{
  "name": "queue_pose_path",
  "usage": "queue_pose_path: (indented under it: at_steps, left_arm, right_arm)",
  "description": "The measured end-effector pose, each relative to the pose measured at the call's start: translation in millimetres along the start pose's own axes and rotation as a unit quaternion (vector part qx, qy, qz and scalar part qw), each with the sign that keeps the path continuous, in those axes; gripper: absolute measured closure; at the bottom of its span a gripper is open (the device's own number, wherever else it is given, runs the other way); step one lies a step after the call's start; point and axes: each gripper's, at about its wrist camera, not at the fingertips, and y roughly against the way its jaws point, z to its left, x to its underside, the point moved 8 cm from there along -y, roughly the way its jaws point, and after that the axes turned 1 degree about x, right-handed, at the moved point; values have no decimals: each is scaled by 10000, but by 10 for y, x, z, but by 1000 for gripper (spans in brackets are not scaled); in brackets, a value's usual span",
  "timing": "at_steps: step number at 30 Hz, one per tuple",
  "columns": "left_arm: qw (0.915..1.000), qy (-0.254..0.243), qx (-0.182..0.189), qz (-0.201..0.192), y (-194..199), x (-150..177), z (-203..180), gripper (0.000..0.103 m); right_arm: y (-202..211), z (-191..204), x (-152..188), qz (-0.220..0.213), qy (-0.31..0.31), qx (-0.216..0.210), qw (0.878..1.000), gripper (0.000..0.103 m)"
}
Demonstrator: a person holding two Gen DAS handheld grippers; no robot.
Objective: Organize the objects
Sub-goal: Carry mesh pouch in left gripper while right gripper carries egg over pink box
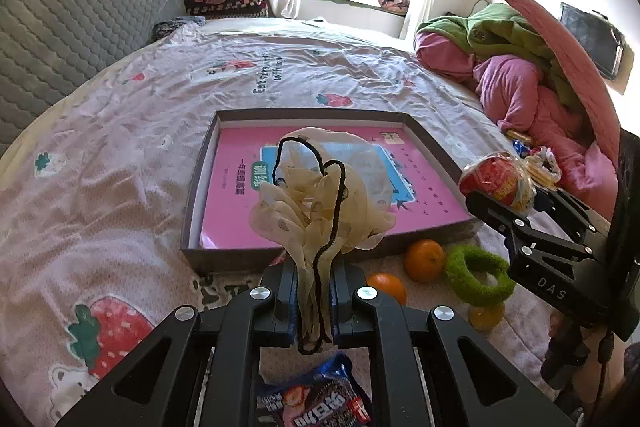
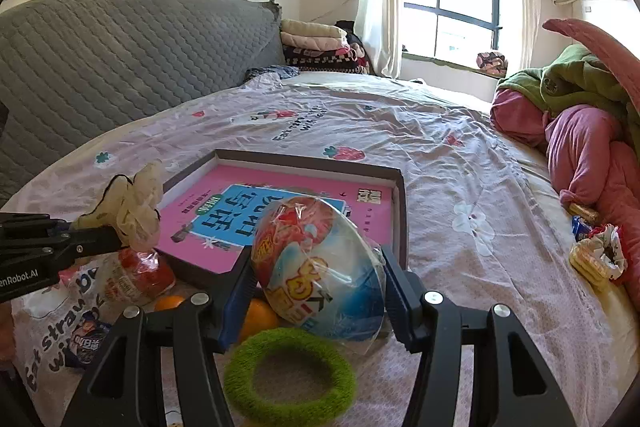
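Observation:
My left gripper [image 1: 314, 291] is shut on a cream ruffled hair scrunchie with black cord [image 1: 320, 195], held above the near edge of the grey box lid [image 1: 200, 187] that holds a pink book [image 1: 236, 187]. The scrunchie also shows in the right wrist view [image 2: 134, 205]. My right gripper [image 2: 316, 291] is shut on a plastic-wrapped red, white and blue egg-shaped toy [image 2: 320, 267], held over the bed near the box's near right corner [image 2: 402, 211]. In the left wrist view the right gripper [image 1: 504, 203] holds the toy [image 1: 496, 183] to the right of the box.
On the strawberry-print bedsheet [image 1: 100, 155] near me lie two oranges [image 1: 424, 259], a green fuzzy ring [image 2: 288, 375], a blue cookie packet [image 1: 316, 399] and a wrapped red snack [image 2: 140, 273]. More snacks [image 2: 596, 255] lie by the pink and green bedding [image 2: 580, 131] at right. A grey headboard [image 2: 120, 59] stands left.

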Motion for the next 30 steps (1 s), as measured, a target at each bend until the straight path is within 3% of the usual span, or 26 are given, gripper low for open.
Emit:
queue_pose_path:
  at_steps: [30]
  left_arm:
    - [9994,-24,-341,64,-282,-340,228,91]
  right_arm:
    - [-169,-187,-129,-26,-15,57,10000,44]
